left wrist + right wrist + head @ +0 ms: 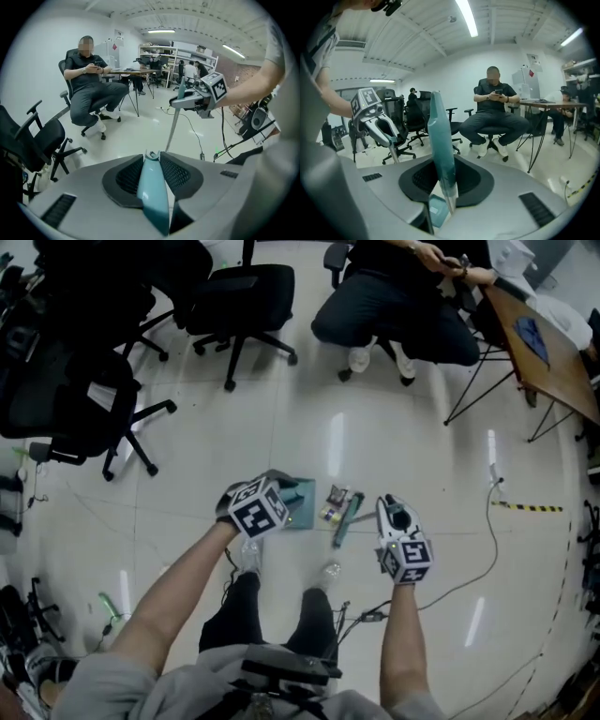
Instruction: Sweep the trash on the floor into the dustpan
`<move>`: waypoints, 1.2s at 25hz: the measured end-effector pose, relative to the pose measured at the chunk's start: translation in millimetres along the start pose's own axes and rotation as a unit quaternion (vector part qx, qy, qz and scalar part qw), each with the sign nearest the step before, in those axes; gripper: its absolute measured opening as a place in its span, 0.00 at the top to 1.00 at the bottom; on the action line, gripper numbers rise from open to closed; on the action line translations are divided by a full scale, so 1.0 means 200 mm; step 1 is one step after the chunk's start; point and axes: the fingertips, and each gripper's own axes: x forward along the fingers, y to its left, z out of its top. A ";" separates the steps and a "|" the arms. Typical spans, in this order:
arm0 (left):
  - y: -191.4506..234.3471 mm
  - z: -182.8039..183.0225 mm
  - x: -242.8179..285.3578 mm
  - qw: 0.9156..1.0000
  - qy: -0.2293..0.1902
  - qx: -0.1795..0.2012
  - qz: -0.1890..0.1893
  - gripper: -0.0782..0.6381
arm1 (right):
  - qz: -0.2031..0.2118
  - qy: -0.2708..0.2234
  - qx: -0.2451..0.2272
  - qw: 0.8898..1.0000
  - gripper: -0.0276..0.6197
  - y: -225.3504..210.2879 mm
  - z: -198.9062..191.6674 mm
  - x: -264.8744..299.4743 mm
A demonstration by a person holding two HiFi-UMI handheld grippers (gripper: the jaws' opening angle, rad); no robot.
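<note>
Head view: left tool (pixel 281 493) tight on dustpan handle (pixel 152 187), right tool (pixel 394 507) on broom handle (pixel 440 140); wrapper (pixel 333 505) print illegible.

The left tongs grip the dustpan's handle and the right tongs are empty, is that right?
Not quite. The right tongs are not empty: they grip the teal broom handle, as the right gripper view shows. The left tongs do grip the dustpan's handle.
</note>
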 end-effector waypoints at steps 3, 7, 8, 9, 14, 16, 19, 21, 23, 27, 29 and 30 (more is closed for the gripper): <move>0.00 -0.02 -0.01 1.000 0.000 -0.003 -0.001 0.72 | -0.005 -0.007 0.041 0.999 0.83 0.09 -0.01 0.00; 0.00 -0.05 -0.02 1.000 0.001 -0.003 -0.002 0.72 | 0.010 -0.020 0.064 0.998 0.82 0.23 0.01 0.04; 0.00 -0.05 -0.02 1.000 0.000 -0.003 -0.001 0.72 | 0.012 -0.021 0.068 0.997 0.82 0.26 0.02 0.06; 0.00 -0.06 -0.02 1.000 -0.003 -0.002 -0.001 0.72 | 0.013 -0.023 0.075 0.997 0.82 0.29 0.02 0.07; 0.03 -0.11 -0.06 1.000 -0.015 -0.004 -0.003 0.72 | 0.027 -0.044 0.121 0.991 0.82 0.41 0.10 0.13; 0.05 -0.16 -0.09 1.000 -0.013 -0.008 -0.002 0.72 | 0.039 -0.047 0.129 0.990 0.82 0.48 0.14 0.15; 0.08 -0.24 -0.12 1.000 -0.011 -0.025 0.000 0.72 | 0.051 -0.049 0.106 0.992 0.84 0.55 0.22 0.14; 0.10 -0.27 -0.15 0.999 -0.014 -0.036 0.000 0.72 | 0.060 -0.053 0.086 0.993 0.84 0.57 0.30 0.11; 0.09 -0.28 -0.19 0.999 -0.022 -0.047 -0.001 0.72 | 0.076 -0.057 0.069 0.993 0.85 0.57 0.38 0.06; 0.05 -0.32 -0.19 0.995 -0.012 -0.092 0.028 0.72 | 0.116 -0.074 0.030 0.990 0.85 0.45 0.58 -0.05; 0.02 -0.30 -0.18 0.993 -0.003 -0.111 0.044 0.72 | 0.129 -0.086 0.012 0.988 0.85 0.34 0.66 -0.04; 0.01 -0.29 -0.18 0.992 0.002 -0.117 0.051 0.72 | 0.133 -0.090 0.001 0.987 0.85 0.30 0.68 -0.02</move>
